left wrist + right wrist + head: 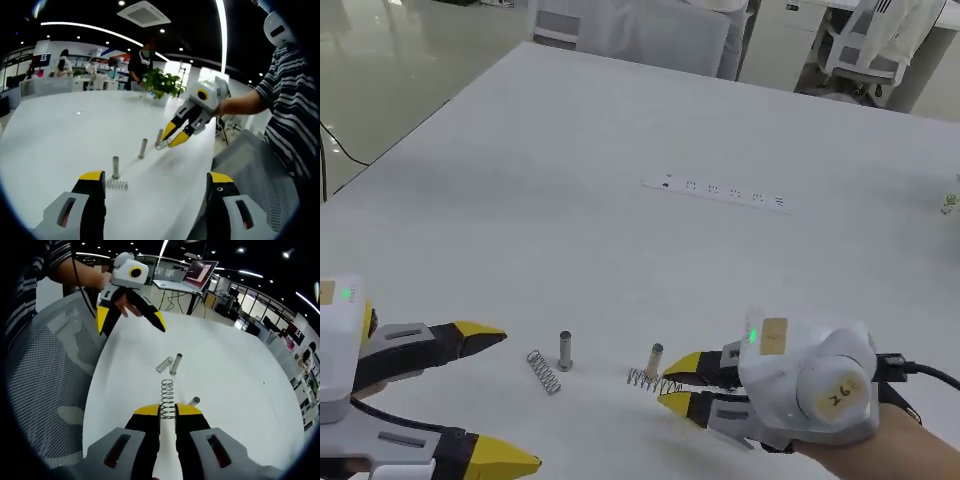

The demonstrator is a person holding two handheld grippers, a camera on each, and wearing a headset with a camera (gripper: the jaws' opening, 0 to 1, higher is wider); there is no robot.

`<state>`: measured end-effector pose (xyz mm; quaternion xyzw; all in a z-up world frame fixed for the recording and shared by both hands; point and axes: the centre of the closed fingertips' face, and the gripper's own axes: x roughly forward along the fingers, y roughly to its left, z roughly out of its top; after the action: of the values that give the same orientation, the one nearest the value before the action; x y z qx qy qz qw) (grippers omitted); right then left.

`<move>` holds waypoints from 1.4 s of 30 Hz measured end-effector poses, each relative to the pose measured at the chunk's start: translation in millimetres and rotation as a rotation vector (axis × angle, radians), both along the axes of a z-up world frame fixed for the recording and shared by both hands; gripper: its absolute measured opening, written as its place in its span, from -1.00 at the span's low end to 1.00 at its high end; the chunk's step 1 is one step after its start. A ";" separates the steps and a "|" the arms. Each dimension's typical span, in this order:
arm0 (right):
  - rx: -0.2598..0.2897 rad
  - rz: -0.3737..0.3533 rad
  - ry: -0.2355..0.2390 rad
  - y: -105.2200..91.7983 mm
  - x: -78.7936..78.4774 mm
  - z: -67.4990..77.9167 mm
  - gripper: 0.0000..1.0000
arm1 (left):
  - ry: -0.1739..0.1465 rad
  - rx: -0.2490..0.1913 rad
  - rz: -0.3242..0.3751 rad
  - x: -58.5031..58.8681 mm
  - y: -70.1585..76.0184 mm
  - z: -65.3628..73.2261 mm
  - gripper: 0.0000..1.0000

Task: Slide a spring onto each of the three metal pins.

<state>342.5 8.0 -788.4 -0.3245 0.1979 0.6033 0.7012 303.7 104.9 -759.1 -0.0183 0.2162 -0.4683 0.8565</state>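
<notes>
Holds left gripper (492, 398) spread wide, nothing between the fingers. Finds near pin (115, 167) upright just ahead of those fingertips, bare, with a loose spring (116, 185) lying flat at its foot. Sees middle pin (143, 148) and far pin (159, 136) upright further right, also bare. Pinches second spring (167, 395) by one end in right gripper (167, 411), fingers clenched on it, free end poking out ahead of the tips, roughly level with the table (620, 130). Puts one pin just beside the right fingertips; cannot tell whether middle or far.

Judged step: first spring in hand, none seated yet. Next move calls for tipping that spring upright, centring its open end over the pin top, lowering, then letting go.

Has open table beyond the fingertips up to a power strip (720, 192), well apart. Has table edge and a mesh chair (55, 370) close behind both grippers; risks knocking the loose spring off that edge.
</notes>
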 end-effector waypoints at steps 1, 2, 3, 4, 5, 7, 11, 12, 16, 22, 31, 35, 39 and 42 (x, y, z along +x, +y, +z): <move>0.000 0.005 0.002 -1.1 -1.2 1.4 -0.84 | 0.003 -0.002 -0.012 -0.4 -2.8 0.3 0.54; 0.002 0.010 0.003 -2.0 -2.6 2.2 -0.84 | 0.006 -0.003 -0.023 -1.2 -4.9 0.5 0.48; 0.003 0.016 0.003 -2.6 -3.7 2.9 -0.84 | 0.007 -0.003 -0.033 -1.7 -7.0 0.7 0.43; 0.008 0.024 0.004 -3.3 -5.5 4.2 -0.84 | 0.007 -0.001 -0.046 -1.9 -10.0 0.6 0.41; 0.009 0.027 0.005 -3.7 -6.4 4.8 -0.84 | 0.006 0.001 -0.051 -1.4 -11.9 0.4 0.40; 0.006 0.032 0.002 -4.9 -7.8 5.7 -0.84 | 0.004 0.005 -0.075 -1.6 -17.6 0.6 0.37; -0.001 0.051 -0.002 -6.6 -10.8 5.8 -0.85 | 0.000 0.007 -0.110 0.1 -28.1 1.2 0.27; -0.004 0.054 -0.002 -6.9 -11.1 5.4 -0.85 | 0.000 0.006 -0.116 0.7 -30.4 1.1 0.27; -0.014 0.067 -0.011 -8.0 -13.3 6.4 -0.85 | -0.011 0.014 -0.151 3.5 -41.0 -0.4 0.22; -0.014 0.094 -0.021 -6.6 -17.8 9.4 -0.85 | -0.030 0.030 -0.207 10.9 -57.4 -4.0 0.04; -0.007 0.107 -0.025 -4.2 -23.9 13.5 -0.85 | -0.048 0.004 -0.255 18.9 -83.1 -3.5 -0.27; -0.004 0.109 -0.029 -3.5 -24.7 15.0 -0.85 | -0.049 -0.004 -0.272 17.9 -91.8 -3.1 -0.39; -0.011 0.113 -0.030 -4.4 -25.6 13.7 -0.85 | -0.058 -0.012 -0.276 18.6 -95.6 -1.2 -0.49; -0.002 0.113 -0.027 -3.7 -26.5 15.5 -0.85 | -0.061 -0.013 -0.283 19.0 -98.6 -1.4 -0.56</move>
<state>315.9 4.3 -772.9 -0.3441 0.1706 0.6370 0.6684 322.7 6.3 -760.5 0.0210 0.1872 -0.5862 0.7880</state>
